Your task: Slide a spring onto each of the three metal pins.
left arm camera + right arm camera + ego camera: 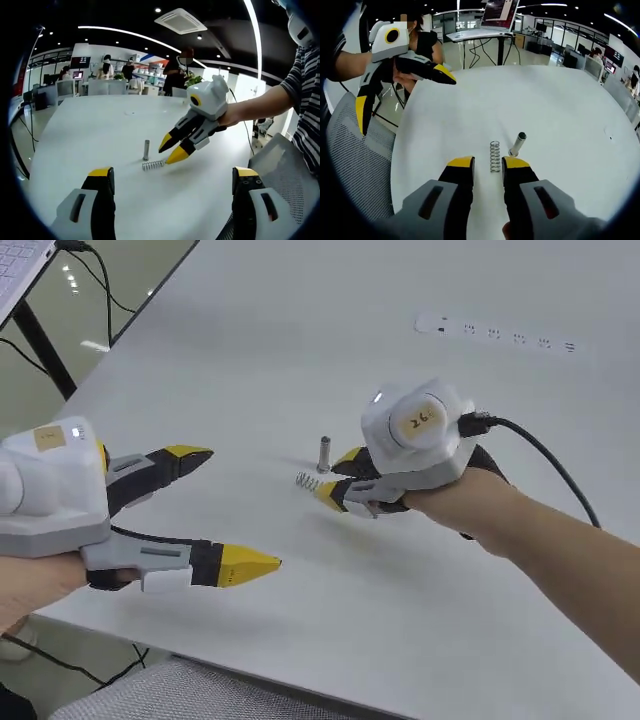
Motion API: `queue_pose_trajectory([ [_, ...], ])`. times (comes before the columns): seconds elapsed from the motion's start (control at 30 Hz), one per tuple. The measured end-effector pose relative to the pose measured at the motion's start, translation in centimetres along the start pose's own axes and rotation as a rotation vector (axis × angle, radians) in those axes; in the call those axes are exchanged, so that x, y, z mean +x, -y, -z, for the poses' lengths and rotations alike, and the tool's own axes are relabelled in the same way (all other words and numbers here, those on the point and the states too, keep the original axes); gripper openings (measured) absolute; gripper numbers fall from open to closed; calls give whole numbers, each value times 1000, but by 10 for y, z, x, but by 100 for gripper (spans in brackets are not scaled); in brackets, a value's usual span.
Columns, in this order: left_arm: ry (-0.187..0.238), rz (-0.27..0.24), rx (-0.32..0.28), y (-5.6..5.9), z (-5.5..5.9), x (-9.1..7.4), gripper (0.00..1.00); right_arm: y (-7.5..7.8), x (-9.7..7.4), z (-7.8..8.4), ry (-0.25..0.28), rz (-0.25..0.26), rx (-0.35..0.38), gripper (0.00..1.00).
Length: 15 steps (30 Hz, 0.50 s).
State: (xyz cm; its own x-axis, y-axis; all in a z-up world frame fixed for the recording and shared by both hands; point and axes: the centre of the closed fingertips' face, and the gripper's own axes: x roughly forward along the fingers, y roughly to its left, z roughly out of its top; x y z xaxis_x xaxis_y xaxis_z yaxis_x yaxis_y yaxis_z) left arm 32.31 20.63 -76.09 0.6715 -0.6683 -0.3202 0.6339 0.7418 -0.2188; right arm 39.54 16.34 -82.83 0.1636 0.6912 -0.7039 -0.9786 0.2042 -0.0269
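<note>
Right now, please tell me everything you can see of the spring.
The spring is a small coil of bare silvery wire, seemingly metal, uncompressed. It lies on its side on the white table, beside the upright metal pin but apart from it. The right gripper has its jaws slightly open on either side of the spring's near end, with a gap showing on both sides. Only the table seems to touch it.

Spring [307,481] on tbl [300,330], just beside 1 upright pin [324,453].

Head view looks down on the worktop [300,340]; the gripper views face each other low, sharing spring [153,164] and pin [146,149].
</note>
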Motion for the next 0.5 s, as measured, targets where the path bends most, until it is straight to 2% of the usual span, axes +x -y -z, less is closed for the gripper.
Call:
queue_pose_trajectory([
  [0.1, -1, -5, -1, -1, 0, -2, 97, -1, 6, 5, -16, -5, 9, 24],
  [0.13, 0, -7, -2, -2, 0, -2, 97, -1, 8, 8, -27, -5, 38, 24],
  [0.27, -1, -9, -2, -3, 1, -3, 97, 4, 11, 8, -10, 9, 64, 24],
  [0.5, -7, -6, -7, -2, 3, -3, 97, 4, 19, 9, -22, 16, 54, 21],
])
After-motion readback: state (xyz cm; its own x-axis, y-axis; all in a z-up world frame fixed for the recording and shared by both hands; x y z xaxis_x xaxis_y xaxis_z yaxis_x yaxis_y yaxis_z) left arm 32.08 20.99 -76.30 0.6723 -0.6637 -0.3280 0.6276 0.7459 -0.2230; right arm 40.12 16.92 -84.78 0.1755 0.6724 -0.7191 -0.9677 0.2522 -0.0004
